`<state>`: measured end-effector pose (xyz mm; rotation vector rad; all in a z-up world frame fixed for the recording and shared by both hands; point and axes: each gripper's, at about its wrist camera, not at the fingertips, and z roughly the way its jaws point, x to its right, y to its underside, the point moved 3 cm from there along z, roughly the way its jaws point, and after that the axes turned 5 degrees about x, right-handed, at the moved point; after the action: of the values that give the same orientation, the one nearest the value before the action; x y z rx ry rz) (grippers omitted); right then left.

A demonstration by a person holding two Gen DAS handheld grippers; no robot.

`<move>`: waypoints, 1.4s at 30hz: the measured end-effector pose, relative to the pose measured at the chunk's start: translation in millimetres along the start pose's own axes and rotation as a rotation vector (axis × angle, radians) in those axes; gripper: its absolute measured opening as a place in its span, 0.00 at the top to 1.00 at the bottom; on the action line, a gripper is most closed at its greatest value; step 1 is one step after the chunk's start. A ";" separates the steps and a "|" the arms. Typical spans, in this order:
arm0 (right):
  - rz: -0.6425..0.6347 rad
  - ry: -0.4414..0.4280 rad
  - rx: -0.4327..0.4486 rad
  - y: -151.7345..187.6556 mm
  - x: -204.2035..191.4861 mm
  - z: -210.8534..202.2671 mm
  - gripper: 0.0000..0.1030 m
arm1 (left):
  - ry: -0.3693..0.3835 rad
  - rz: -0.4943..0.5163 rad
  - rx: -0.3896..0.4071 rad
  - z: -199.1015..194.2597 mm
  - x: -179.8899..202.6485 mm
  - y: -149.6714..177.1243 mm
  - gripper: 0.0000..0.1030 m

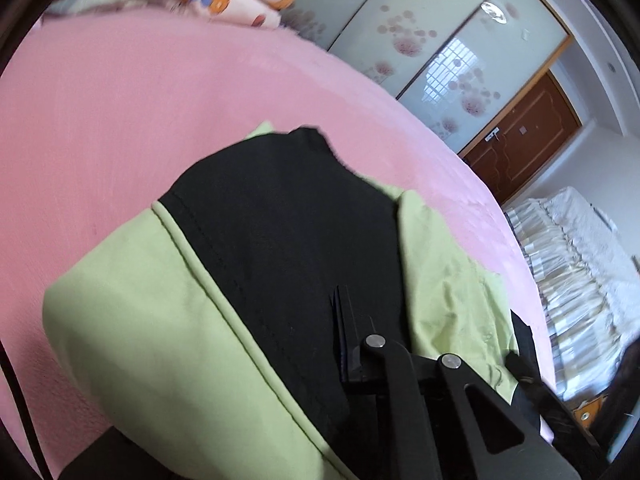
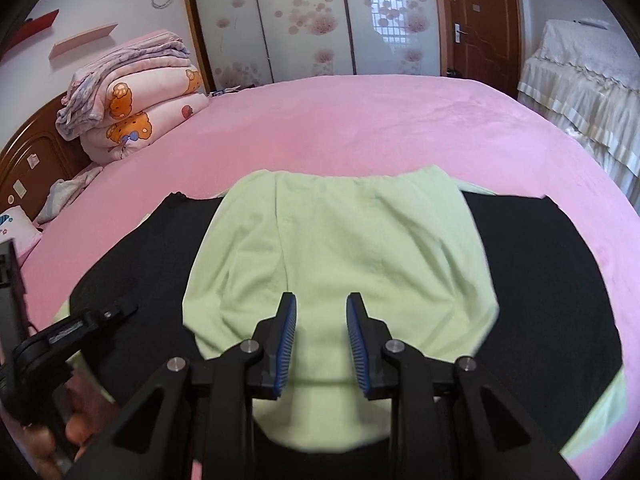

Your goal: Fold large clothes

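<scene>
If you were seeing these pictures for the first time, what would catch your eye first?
The green-and-black garment spread on the pink bed, its green panel folded across the middle. The open right claw hovers above that panel near the front edge. A stack of cartoon-print quilts sits at the bed's far left.

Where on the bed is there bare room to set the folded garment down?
Bare pink sheet lies beyond the garment, from the quilt stack across to the far edge. The near side is crowded: garment, right gripper open above it, left gripper alongside.
</scene>
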<state>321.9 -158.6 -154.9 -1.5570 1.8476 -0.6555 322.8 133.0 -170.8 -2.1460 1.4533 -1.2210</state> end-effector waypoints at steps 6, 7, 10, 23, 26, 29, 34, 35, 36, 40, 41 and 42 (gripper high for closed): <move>-0.032 0.024 -0.156 31.5 -5.1 46.3 0.79 | -0.003 0.153 0.061 -18.3 46.6 -9.7 0.93; -0.020 0.021 -0.159 31.7 -4.2 45.2 0.79 | 0.001 0.175 0.072 -20.4 56.0 -11.4 0.93; 0.063 -0.028 -0.175 32.0 6.1 41.5 0.79 | 0.027 0.235 0.089 -27.9 91.5 -15.5 0.93; 0.450 -0.200 -0.118 58.5 135.0 -49.7 0.82 | 0.247 0.658 0.054 -27.8 325.0 77.1 0.93; 0.498 -0.042 -0.076 81.9 198.6 -93.1 0.81 | 0.264 0.773 -0.065 -1.3 358.4 143.0 0.91; 0.545 0.112 -0.092 111.3 253.4 -122.3 0.80 | 0.195 0.840 -0.235 36.2 358.3 203.1 0.82; 0.616 0.158 -0.092 139.8 290.6 -147.2 0.79 | 0.194 0.832 -0.327 41.3 346.0 221.2 0.45; 0.620 0.156 -0.087 141.5 292.3 -148.9 0.79 | 0.222 0.808 -0.346 35.7 346.5 215.9 0.34; 0.621 0.152 -0.080 141.2 292.8 -150.4 0.79 | 0.237 0.785 -0.348 29.9 344.8 209.1 0.20; 0.627 0.137 -0.051 129.6 293.9 -148.6 0.79 | 0.320 0.720 -0.356 -5.2 349.7 183.1 0.18; 0.630 0.131 -0.042 127.3 293.6 -149.9 0.79 | 0.334 0.701 -0.352 -17.9 347.8 176.9 0.18; 0.631 0.124 -0.030 122.9 291.9 -152.9 0.79 | 0.343 0.685 -0.337 -28.3 345.0 168.0 0.18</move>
<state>96.4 -427.1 -181.9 -0.8722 2.2849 -0.4303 243.3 -234.9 -90.9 -1.4010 2.4130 -1.1535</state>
